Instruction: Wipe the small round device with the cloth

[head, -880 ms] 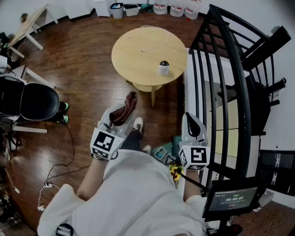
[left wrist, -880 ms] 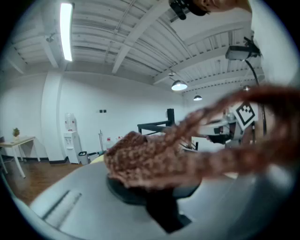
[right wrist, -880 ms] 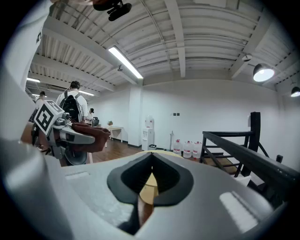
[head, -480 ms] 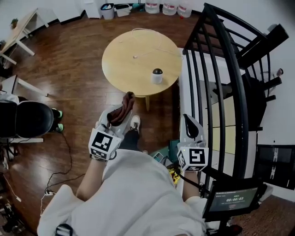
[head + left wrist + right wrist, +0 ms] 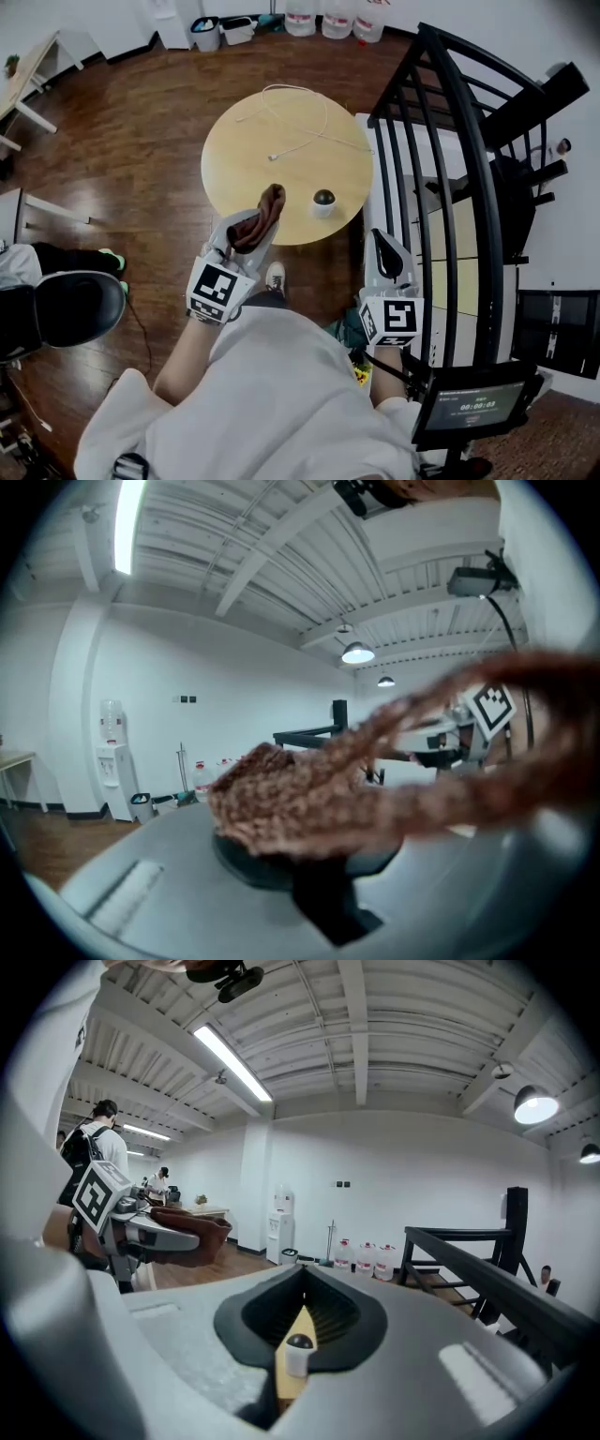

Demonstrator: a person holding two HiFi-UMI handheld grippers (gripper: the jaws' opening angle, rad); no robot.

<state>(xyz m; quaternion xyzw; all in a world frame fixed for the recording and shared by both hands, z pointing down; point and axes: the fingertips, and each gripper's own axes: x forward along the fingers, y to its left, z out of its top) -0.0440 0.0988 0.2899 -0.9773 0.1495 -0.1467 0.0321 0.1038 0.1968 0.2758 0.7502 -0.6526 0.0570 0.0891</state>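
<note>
- Since a moment ago the round table (image 5: 244, 159) has drawn down toward me in the head view, and the left gripper (image 5: 242, 239), which was over the floor short of it, now has its tip over the table's near edge.
- That left gripper is clamped on the brown cloth (image 5: 263, 214); the loose end sticks out past the jaws and lies above the tabletop.
- In the left gripper view the cloth (image 5: 300, 799) fills the space between the jaws and trails off to the right, badly blurred.
- The small round device (image 5: 323, 202), white body with a dark dome top, stands upright on the table near its near right edge, just right of the cloth end and apart from it.
- A white cable (image 5: 300, 122) loops across the far half of the tabletop, well apart from the device.
- My right gripper (image 5: 384, 248) is level with the left one, off the table's right side, beside the black railing (image 5: 450, 141); it has kept about the same spot in the frame.
- Its jaws are closed together with nothing in them; through the slit between them the right gripper view catches the device (image 5: 298, 1349) on a sliver of tabletop.
- That same view shows the left gripper (image 5: 178, 1232) off to the left with the cloth (image 5: 202, 1225) in its jaws.
- A black chair (image 5: 66, 309) now sits at the lower left of the head view.
</note>
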